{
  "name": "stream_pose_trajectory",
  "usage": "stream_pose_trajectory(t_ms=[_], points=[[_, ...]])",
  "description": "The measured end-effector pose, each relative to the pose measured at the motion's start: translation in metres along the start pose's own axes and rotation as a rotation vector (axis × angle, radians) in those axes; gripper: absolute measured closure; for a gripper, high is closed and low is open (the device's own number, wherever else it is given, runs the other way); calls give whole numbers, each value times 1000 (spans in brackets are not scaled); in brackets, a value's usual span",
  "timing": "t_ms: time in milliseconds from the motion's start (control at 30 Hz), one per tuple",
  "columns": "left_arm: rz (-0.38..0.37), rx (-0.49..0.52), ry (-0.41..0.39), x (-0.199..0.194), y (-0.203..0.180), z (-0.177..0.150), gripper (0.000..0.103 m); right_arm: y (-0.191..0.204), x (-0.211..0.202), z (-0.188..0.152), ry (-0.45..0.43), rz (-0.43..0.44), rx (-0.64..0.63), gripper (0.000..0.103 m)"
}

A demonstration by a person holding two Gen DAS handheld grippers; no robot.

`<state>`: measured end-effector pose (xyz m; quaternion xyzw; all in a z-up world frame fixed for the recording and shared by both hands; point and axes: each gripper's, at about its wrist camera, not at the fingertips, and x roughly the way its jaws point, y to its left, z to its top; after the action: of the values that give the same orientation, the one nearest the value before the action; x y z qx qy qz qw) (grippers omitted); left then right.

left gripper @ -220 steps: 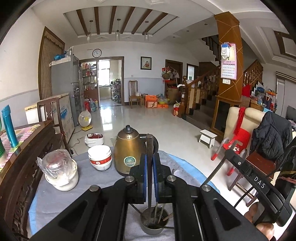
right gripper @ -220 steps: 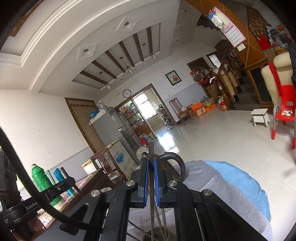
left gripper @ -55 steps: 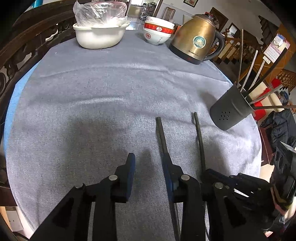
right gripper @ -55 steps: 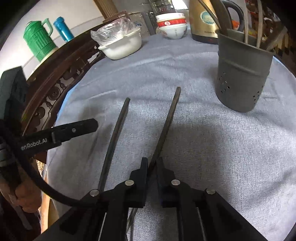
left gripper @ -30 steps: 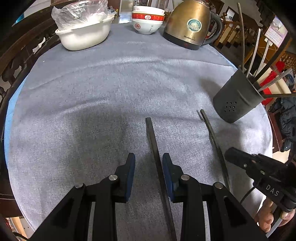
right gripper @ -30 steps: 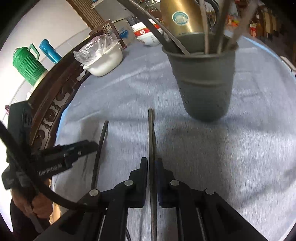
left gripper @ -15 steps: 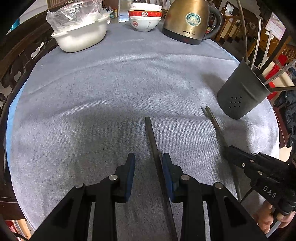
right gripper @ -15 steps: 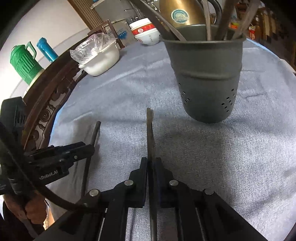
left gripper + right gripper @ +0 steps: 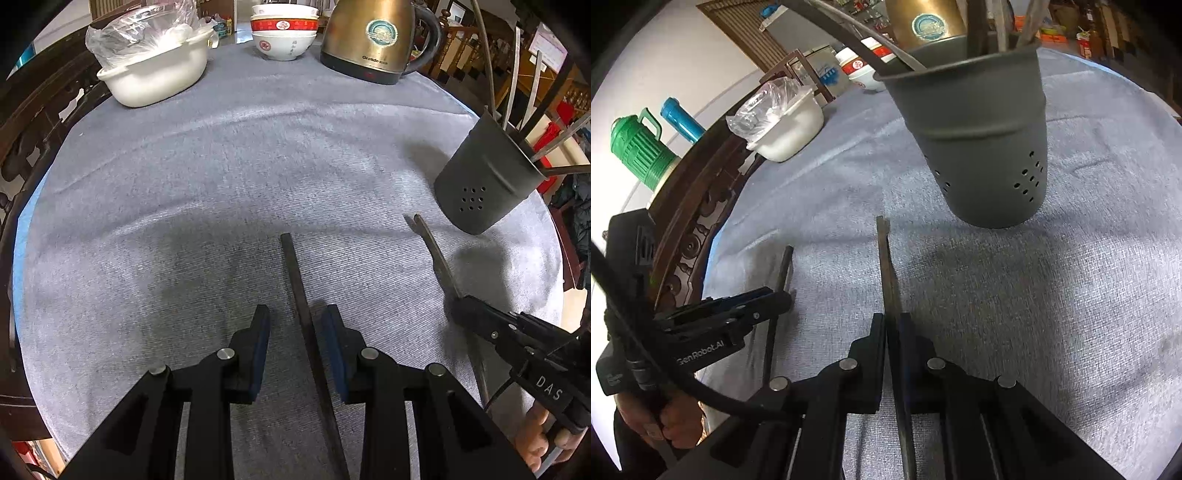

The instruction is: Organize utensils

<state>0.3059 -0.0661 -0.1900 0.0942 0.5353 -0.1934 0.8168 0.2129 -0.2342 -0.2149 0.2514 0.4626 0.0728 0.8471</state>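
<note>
Only the right wrist view shows the green jug [image 9: 637, 151].

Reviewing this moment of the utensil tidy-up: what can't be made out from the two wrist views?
- Left wrist view: whether the left gripper presses its chopstick; a gap shows on one side.
- Both views: the near ends of both chopsticks, cut off by the bottom edge or hidden by gripper bodies.
- Right wrist view: the tops of the utensils in the grey holder, cut off by the top edge; the right gripper pinches the other chopstick.
</note>
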Motion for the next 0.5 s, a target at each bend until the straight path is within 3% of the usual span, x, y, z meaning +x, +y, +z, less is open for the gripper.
stream_pose_trajectory(t_ms=[233,300,500], points=[[13,24,-41,-1,-7,-6,73,1,-3,-10,-71,7,-46,94],[6,25,-49,-2,-10,-6,84,-2,-2,-10,-76,23,-31,94],[15,48,-83,-7,-21,-3,86,-16,-7,-16,-122,96,16,92]])
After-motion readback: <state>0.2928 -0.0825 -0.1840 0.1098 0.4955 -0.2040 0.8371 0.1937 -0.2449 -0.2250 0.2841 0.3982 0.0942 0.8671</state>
